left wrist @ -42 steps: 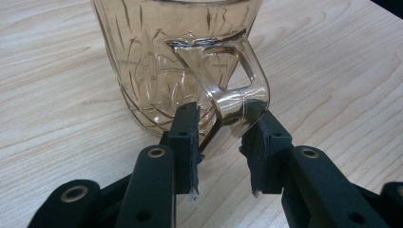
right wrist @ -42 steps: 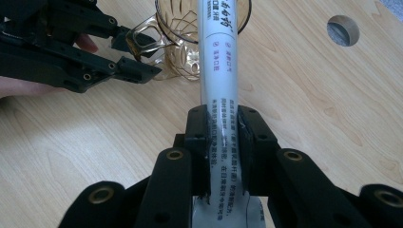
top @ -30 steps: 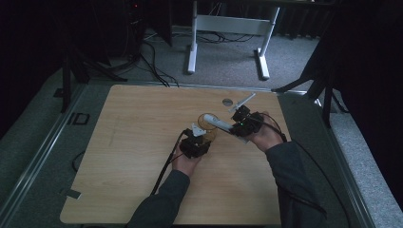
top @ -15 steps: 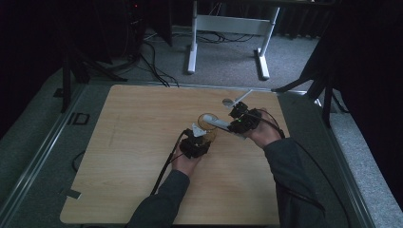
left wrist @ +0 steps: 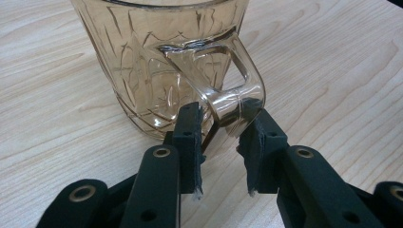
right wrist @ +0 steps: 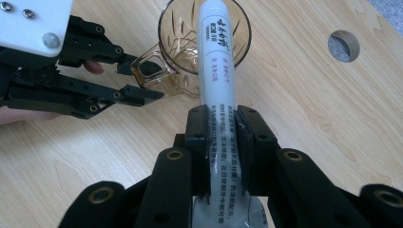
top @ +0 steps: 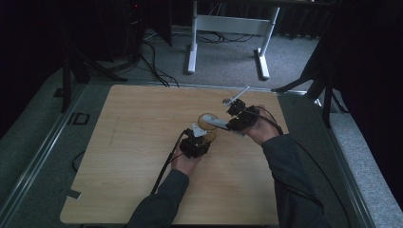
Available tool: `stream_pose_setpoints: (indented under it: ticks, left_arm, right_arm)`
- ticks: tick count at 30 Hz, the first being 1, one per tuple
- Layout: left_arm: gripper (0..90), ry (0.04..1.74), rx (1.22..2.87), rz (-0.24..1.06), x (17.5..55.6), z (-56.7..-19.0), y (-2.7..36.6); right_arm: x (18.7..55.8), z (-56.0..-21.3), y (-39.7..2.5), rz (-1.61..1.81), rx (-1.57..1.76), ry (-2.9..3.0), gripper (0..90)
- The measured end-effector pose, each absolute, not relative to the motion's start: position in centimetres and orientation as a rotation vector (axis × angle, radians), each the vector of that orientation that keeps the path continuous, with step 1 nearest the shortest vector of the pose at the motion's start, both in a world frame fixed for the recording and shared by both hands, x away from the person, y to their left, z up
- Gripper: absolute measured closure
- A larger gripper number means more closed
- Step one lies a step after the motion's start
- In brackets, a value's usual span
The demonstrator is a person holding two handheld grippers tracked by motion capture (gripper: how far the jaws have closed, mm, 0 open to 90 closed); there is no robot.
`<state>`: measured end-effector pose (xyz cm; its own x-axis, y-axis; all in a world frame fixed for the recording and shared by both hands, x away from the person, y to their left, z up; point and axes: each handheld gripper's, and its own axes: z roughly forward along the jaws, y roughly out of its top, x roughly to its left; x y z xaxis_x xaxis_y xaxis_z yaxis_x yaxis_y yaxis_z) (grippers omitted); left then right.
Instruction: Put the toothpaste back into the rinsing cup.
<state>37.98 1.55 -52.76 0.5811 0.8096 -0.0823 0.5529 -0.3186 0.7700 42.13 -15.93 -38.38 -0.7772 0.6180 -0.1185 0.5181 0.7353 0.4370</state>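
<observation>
white plastic tube (right wrist: 217,71), clamped in right tool (right wrist: 223,142), needs centring over amber glass mug (right wrist: 204,38); left tool (left wrist: 221,142) grips its handle (left wrist: 233,99).

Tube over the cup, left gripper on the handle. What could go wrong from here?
1. The left gripper pinches only the lower handle of the glass cup; smooth glass may slip or twist.
2. The right gripper holds the white tube low, so its tip could nudge the rim and tip the cup.

Tube (right wrist: 217,71): you can see rows of small black Chinese print running along your white tube, with a few pinkish characters, too small to read.
</observation>
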Motion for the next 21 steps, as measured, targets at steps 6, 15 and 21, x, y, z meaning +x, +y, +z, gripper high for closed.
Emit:
stream_pose_setpoints:
  ticks: [6,15,21]
  left_arm:
    - [70.1,1.074,2.024,0.414,38.0,-52.7,1.5]
    - [70.8,1.059,2.040,0.428,37.9,-52.7,1.3]
    - [71.4,1.048,2.049,0.437,37.9,-52.7,1.2]
  right_arm:
    - [42.6,-38.2,-15.6,0.556,0.890,2.686,76.0]
    - [43.1,-37.9,-15.0,0.544,0.902,2.704,76.0]
    - [43.4,-37.7,-14.4,0.538,0.894,2.715,76.0]
